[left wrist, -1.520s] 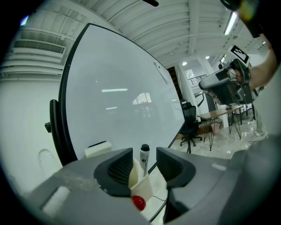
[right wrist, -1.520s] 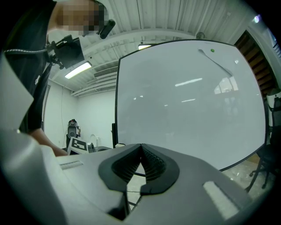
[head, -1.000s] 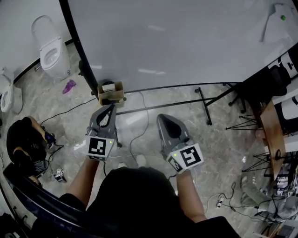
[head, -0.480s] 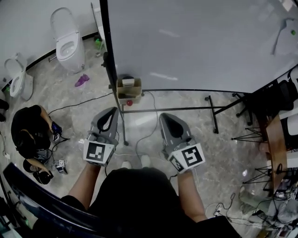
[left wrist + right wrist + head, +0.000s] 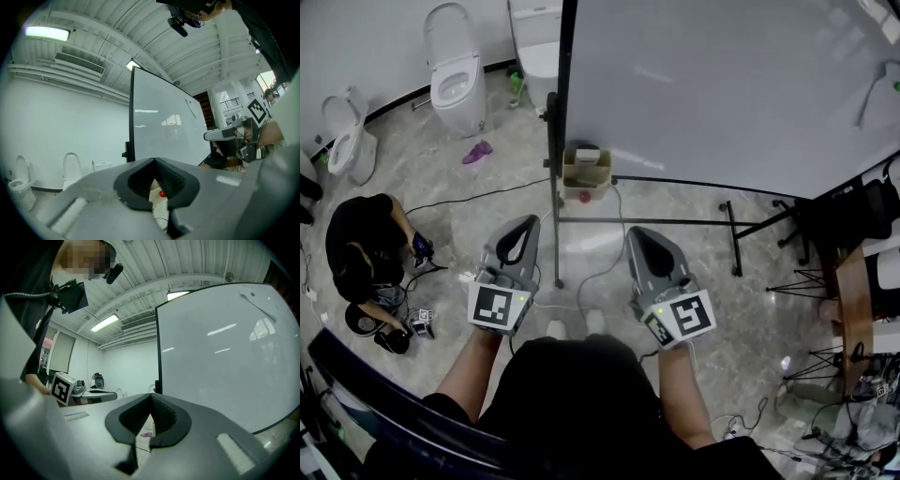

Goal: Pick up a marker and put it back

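Standing before the whiteboard (image 5: 722,84) with left gripper (image 5: 528,221) and right gripper (image 5: 634,232) both pressed fully closed on nothing, held side by side above the floor. No marker plainly made out; probably in the cardboard box (image 5: 587,172) hung at the board's lower left corner, with a red spot (image 5: 584,197) just beneath it, seen again past the left jaws. Well apart from that box for now. Risks from here: reaching in without spreading the jaws and knocking the light box loose; pinching cardboard rather than a marker; catching a foot on the black cable (image 5: 478,198) near the stand.
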{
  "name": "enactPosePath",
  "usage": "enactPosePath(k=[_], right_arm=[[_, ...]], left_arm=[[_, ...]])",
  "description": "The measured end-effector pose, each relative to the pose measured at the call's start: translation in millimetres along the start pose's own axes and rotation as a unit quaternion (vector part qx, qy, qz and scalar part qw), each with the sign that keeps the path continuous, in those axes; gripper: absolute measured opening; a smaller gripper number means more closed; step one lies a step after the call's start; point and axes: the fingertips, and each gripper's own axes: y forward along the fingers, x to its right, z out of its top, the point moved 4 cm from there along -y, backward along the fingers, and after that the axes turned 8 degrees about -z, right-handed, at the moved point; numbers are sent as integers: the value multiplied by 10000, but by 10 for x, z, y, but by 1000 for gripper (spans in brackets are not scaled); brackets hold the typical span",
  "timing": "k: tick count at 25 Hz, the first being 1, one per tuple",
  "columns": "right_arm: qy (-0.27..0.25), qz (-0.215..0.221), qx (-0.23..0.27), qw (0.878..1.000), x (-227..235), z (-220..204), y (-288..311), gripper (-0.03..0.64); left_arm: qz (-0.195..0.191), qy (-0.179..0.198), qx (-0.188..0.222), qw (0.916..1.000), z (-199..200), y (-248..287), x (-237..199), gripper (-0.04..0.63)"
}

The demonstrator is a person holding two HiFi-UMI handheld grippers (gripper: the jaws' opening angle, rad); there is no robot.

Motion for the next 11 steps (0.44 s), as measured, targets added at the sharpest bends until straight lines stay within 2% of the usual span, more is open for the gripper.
enactPosePath(k=[11], right_arm=[[-41, -187, -73, 9998, -388, -53, -238, 8]], left_arm=[[-173, -41, 50, 9998, -78, -379, 18, 3]])
